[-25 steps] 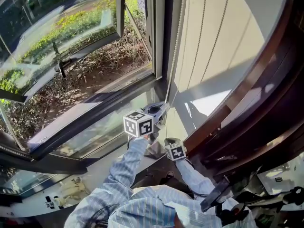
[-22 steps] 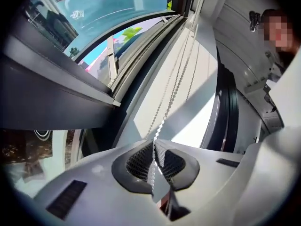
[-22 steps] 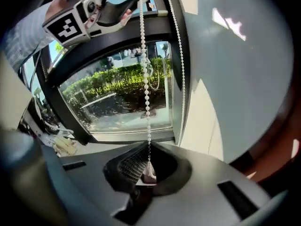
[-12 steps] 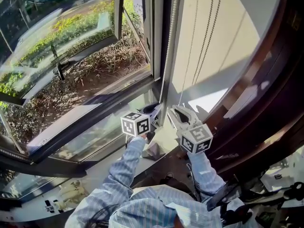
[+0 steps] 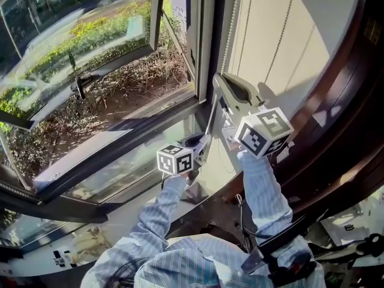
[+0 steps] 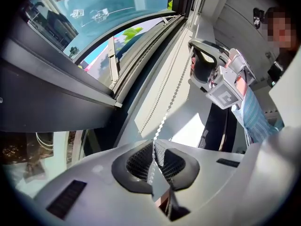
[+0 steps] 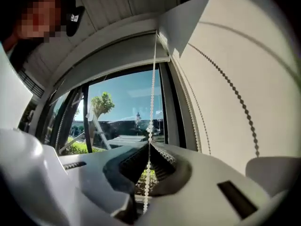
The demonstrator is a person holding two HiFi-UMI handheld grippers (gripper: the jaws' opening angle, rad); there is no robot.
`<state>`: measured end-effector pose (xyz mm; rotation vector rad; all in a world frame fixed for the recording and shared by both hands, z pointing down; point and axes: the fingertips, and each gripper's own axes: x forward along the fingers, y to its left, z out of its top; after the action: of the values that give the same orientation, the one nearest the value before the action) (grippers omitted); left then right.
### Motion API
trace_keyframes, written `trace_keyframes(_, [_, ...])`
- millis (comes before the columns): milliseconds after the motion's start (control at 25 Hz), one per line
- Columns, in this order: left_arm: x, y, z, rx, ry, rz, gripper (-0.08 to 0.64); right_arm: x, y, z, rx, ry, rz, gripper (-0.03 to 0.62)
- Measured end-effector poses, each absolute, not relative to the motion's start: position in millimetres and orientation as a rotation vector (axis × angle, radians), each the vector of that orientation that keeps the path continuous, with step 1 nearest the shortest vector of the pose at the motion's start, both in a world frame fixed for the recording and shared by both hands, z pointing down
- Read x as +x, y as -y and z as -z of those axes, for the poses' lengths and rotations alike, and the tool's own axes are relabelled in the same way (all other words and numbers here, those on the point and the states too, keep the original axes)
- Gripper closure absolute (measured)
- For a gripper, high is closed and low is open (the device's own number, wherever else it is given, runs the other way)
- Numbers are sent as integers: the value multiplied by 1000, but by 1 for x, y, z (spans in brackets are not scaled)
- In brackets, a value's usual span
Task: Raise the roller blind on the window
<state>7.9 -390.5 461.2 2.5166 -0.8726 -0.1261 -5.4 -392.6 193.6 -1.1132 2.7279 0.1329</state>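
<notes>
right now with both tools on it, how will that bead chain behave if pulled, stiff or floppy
Probably floppy: the bead chain is thin and only looks straight where it runs taut above the right tool. Likely light, being a string of small beads. The beads should resist slipping, since the left tool pinches it between ribbed pads.

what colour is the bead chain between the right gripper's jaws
White bead chain, clearest in the right gripper view.

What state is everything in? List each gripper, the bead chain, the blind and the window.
Left gripper: shut on bead chain.
Right gripper: shut on bead chain, higher up.
Bead chain: held straight through both jaws.
Roller blind: up near top, glass uncovered.
Window sash: swung open outward.
</notes>
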Motion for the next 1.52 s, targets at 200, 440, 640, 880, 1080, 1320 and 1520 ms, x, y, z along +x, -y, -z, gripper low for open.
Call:
trace_keyframes(200, [7,388,-473,2502,851,107,548,0,393,-207,-1220,-2653,-195,581])
trace_keyframes(440, [3,374,-590,2337,851,-245,548,7,401,-325,-1422,-2823,-61,581])
trace_keyframes(640, [-20,321,-701,2210,851,-518,548,22,389,-474,-1580,-2977,212,581])
trace_keyframes(880, [-23,329,-643,2348,940,-313,478,28,397,-497,-1604,-3002,307,581])
trace_keyframes(1080, [-17,348,-492,2591,1007,41,420,25,405,-500,-1613,-2986,328,580])
trace_keyframes(1320, [2,378,-283,2902,999,389,420,12,402,-503,-1592,-2997,314,581])
trace_keyframes(1520, [17,395,-196,3044,1018,479,422,6,396,-501,-1573,-2999,321,581])
